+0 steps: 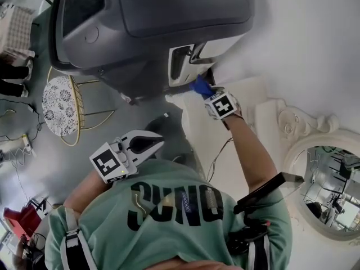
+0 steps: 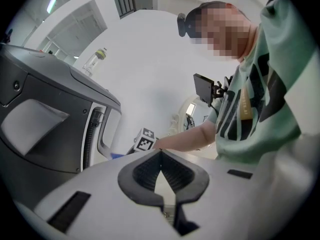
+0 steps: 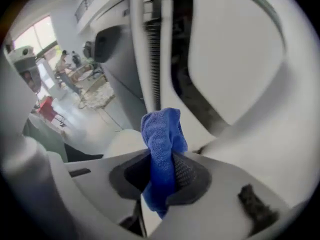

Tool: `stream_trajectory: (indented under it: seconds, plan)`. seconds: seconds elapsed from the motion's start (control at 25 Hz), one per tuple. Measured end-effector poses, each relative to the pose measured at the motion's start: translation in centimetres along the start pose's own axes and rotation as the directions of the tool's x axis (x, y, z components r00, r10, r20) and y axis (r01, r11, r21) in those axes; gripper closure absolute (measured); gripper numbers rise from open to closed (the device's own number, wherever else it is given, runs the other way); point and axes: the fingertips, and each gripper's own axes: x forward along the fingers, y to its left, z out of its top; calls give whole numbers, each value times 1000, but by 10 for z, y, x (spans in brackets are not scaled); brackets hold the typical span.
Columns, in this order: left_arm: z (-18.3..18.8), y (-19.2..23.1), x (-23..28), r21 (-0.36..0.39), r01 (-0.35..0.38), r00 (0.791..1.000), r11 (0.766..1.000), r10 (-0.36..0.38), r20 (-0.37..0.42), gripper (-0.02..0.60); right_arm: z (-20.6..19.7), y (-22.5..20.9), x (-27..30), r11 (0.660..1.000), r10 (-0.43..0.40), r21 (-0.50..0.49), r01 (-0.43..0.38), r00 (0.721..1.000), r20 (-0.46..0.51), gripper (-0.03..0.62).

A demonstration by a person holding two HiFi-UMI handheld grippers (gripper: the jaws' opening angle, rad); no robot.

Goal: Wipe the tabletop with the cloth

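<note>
My right gripper is shut on a blue cloth and reaches forward over a white top. The cloth's end is right at the white-lined side opening of a big grey machine. In the right gripper view the cloth sticks up out of the right gripper, bunched between the dark pads, in front of a white panel. My left gripper hangs back near the person's chest, away from the cloth. In its own view the left gripper has its tips together and holds nothing.
The grey machine fills the far side. A round patterned stool with gold wire legs stands at the left, with cables on the floor beside it. An ornate white mirror frame lies to the right. A dark screen is mounted at the person's chest.
</note>
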Motion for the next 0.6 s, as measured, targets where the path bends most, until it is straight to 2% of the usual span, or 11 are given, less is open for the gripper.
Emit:
stream_trajectory:
  seconds: [0.04,0.12,0.2,0.24,0.28,0.44,0.6]
  plan:
    - [-2,7,1,-11,-1,1000,1000,1,-2,572,-19,-41,-9,997,-43,70,46,998,-39,516]
    - [-7,22,3,-36,-7,1000,999,6,-9,572,-47,-136,-31,970,-205,113,216,974,-101,516]
    - [-13,36,6,-58,-5,1000,998,4,-25,572,-76,-220,-48,916,-374,77,394,907,-195,516]
    - [-14,42,8,-65,-1,1000,998,-1,-32,572,-89,-247,-49,896,-413,63,440,877,-243,516]
    - [-15,48,10,-70,1,999,998,-4,-37,572,-100,-266,-45,888,-423,64,456,862,-280,516]
    - [-13,69,18,-89,-5,998,996,0,-55,572,-130,-298,-24,874,-371,152,461,837,-403,516]
    - [-10,82,19,-111,-21,999,994,16,-52,572,-134,-298,-25,869,-274,259,421,847,-456,516]
